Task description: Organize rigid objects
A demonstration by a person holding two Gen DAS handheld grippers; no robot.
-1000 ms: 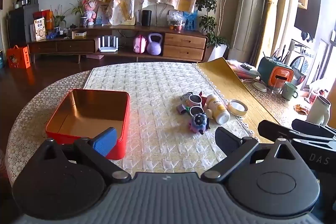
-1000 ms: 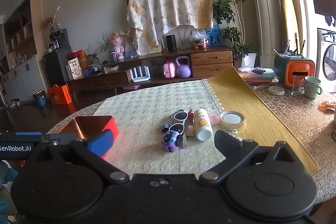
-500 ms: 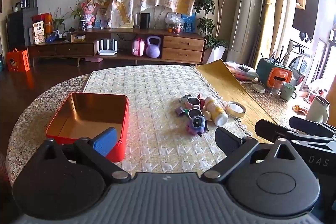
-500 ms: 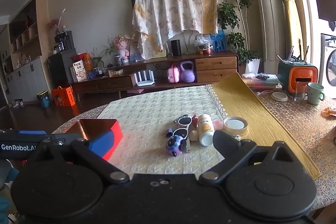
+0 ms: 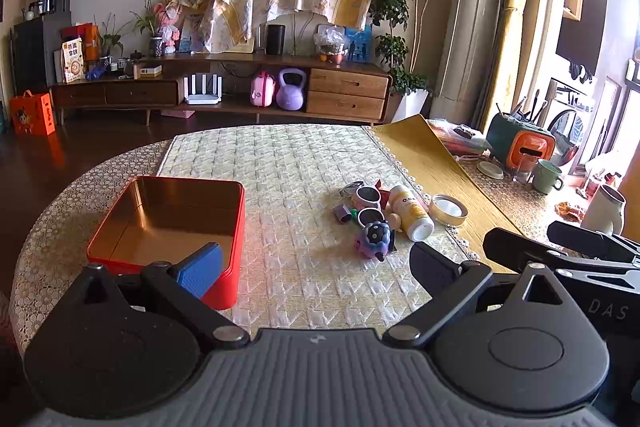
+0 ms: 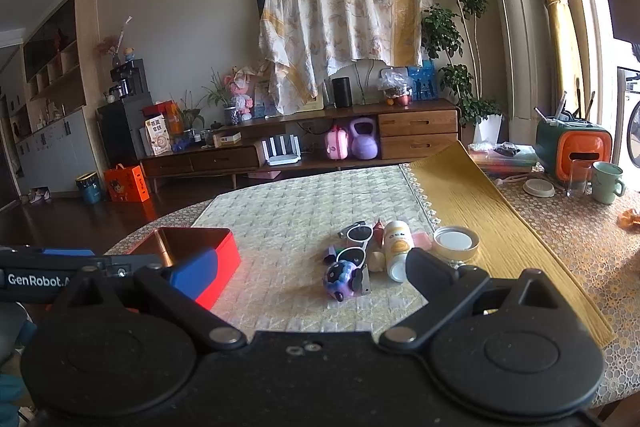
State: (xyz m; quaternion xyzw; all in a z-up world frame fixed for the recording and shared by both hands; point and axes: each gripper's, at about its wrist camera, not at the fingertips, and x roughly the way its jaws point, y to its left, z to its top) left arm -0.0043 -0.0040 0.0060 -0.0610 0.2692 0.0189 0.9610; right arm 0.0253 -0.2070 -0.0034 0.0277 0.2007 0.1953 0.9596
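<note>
Small objects [image 5: 380, 215] sit clustered at centre-right of the desk [image 5: 304, 167], none boxed yet.
Your left claw [image 5: 316, 263] and right claw [image 6: 308, 269] hang open, empty; you likely next reach one toward the pile, then the red tin [image 5: 168, 215] lower left.

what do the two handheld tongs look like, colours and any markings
Both tongs share one build: matte black linkage arms on silver pivot pins, over two round black discs. On each, one finger has a blue textured pad, the other a black one. The left tongs have a ribbed grey body; the right tongs are black. White lettering "GenRobot.A" and "DAS" shows on their sides.
</note>
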